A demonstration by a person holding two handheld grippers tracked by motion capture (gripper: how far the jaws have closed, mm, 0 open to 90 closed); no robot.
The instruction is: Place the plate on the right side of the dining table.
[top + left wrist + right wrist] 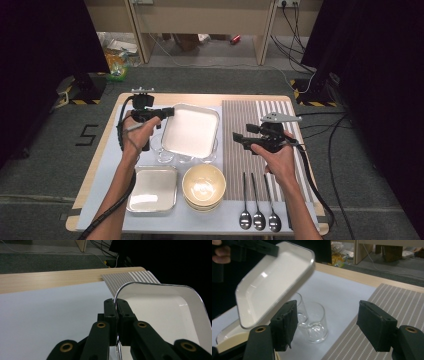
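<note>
A large white rectangular tray (190, 131) hangs tilted above the table, and my left gripper (169, 112) is shut on its left rim. In the left gripper view the jaws of that gripper (116, 308) pinch the tray's thin edge (119, 291), with the tray's inside (155, 310) to the right. My right gripper (236, 140) is open over the striped mat (250, 117), right of the tray and apart from it. In the right gripper view, nothing lies between its wide-apart pads (285, 325), and the tray (269, 282) is raised at the left.
Clear glasses (162, 155) (315, 322) stand under the lifted tray. A smaller tray (152, 189) and a stack of cream bowls (203, 186) sit near the front edge. Three spoons (258, 217) lie on the mat at the front right.
</note>
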